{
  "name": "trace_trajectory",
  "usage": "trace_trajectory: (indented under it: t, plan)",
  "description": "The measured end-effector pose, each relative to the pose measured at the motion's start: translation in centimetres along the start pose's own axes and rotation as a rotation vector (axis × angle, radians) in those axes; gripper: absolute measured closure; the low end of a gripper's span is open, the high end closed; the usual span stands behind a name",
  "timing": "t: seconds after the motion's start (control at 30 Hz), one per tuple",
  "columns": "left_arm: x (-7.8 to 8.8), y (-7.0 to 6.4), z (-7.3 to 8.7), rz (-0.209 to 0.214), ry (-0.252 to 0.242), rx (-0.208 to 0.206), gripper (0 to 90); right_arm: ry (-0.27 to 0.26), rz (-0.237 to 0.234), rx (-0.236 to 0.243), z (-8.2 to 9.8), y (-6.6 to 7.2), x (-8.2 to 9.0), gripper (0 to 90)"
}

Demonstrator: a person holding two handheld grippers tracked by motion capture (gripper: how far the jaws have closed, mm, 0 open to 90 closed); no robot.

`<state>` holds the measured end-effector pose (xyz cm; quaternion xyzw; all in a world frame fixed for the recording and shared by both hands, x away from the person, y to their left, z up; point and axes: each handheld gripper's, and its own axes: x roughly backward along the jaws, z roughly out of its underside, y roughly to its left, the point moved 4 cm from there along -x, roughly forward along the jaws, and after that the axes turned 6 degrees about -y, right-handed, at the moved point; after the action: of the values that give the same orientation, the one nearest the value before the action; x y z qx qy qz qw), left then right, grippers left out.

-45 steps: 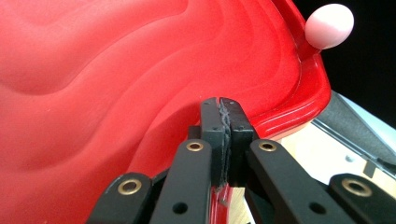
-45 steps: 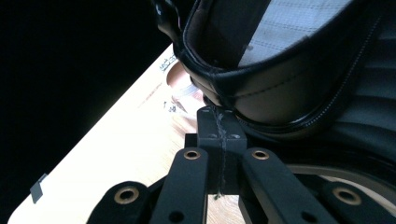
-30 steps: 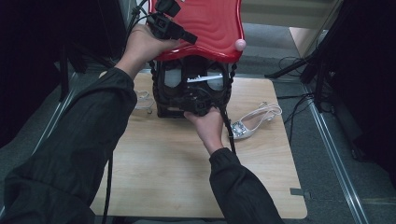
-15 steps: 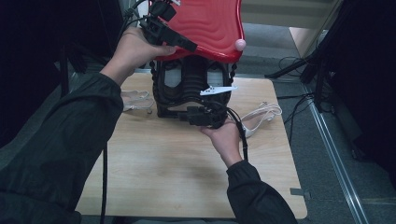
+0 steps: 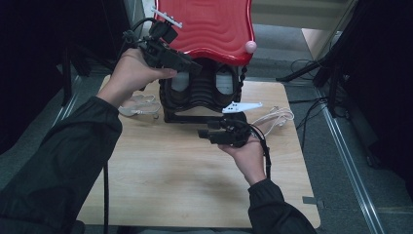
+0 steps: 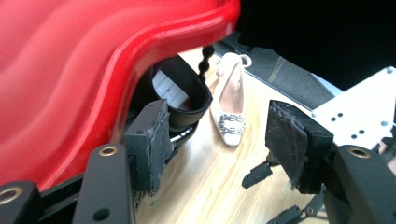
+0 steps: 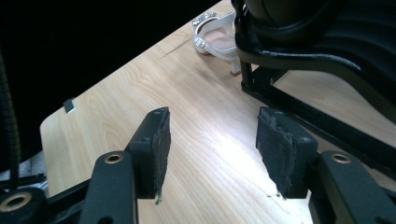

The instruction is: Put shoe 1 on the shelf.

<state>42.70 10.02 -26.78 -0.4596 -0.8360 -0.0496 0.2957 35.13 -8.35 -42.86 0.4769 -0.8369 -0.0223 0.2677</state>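
High view: left gripper hangs beside the left edge of the red wavy lid, jaws spread and just been opening, nothing between them. Right gripper sits low over the table, just in front of the black shoe stand, jaws also just been opening and empty. Stand holds what look like two black shoes under the lid, hard to be sure at this angle. One pale heeled sandal lies left of the stand, the other pale sandal to its right. Judged step: both hands letting go of the stand after a reposition. To finish cleanly, back each gripper straight out, keep pads clear of the lid rim and the base bar so nothing drags.

Left gripper view: jaws wide, pads bare. Red lid at left, just beside the left pad; pale sandal with a jewelled buckle ahead on the wood, well clear.

Right gripper view: jaws wide over bare wood. Stand's black base bar close to the right pad, watch that on withdrawal.

Surface: light wood tabletop, matte, small. Room: dark, grey floor, cables and a metal rail at right
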Motion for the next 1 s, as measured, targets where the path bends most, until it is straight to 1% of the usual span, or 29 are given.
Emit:
trace_trajectory:
  t: [0.1, 0.27, 0.37, 0.4, 0.5, 0.57, 0.67, 0.77, 0.9, 0.93, 1.0]
  plan:
    - [0.1, 0.1, 1.0, 0.000, 0.017, -0.006, 39.2, 0.000, -0.003, -0.003, 0.6, -0.1, 0.4, 45.1]
    - [0.1, 0.1, 2.8, 0.007, 0.000, 0.006, 38.9, 0.005, 0.000, -0.014, 1.6, -0.3, 0.8, 43.8]
    - [0.0, 0.1, 4.0, 0.004, 0.003, 0.000, 38.8, 0.013, -0.002, -0.025, 2.3, -0.5, 0.9, 43.4]
    - [-0.2, 0.1, 4.5, 0.007, 0.003, 0.009, 38.8, 0.015, -0.001, -0.027, 2.5, -0.6, 1.0, 43.4]
    - [-0.5, 0.0, 5.6, 0.007, 0.010, 0.003, 38.9, 0.019, 0.004, -0.033, 3.0, -0.6, 1.2, 43.1]
    - [-0.7, 0.0, 6.1, 0.018, 0.013, 0.004, 38.8, 0.021, 0.006, -0.033, 3.2, -0.7, 1.3, 43.0]
    - [-1.0, -0.2, 7.1, 0.020, 0.017, 0.001, 38.8, 0.016, 0.002, -0.039, 3.5, -0.7, 1.4, 42.4]
    - [-1.2, -0.4, 8.0, 0.023, 0.021, -0.014, 38.8, 0.017, 0.001, -0.032, 3.7, -0.7, 1.7, 41.6]
    - [-1.3, -0.5, 9.5, 0.033, 0.013, -0.001, 38.8, 0.013, 0.002, -0.031, 4.0, -0.8, 2.1, 41.2]
    - [-1.4, -0.5, 10.0, 0.036, 0.015, 0.006, 38.7, 0.009, 0.004, -0.031, 4.0, -0.8, 2.2, 41.2]
    - [-1.6, -0.3, 11.0, 0.032, 0.025, 0.009, 38.6, 0.008, 0.006, -0.032, 4.2, -0.9, 2.4, 41.0]
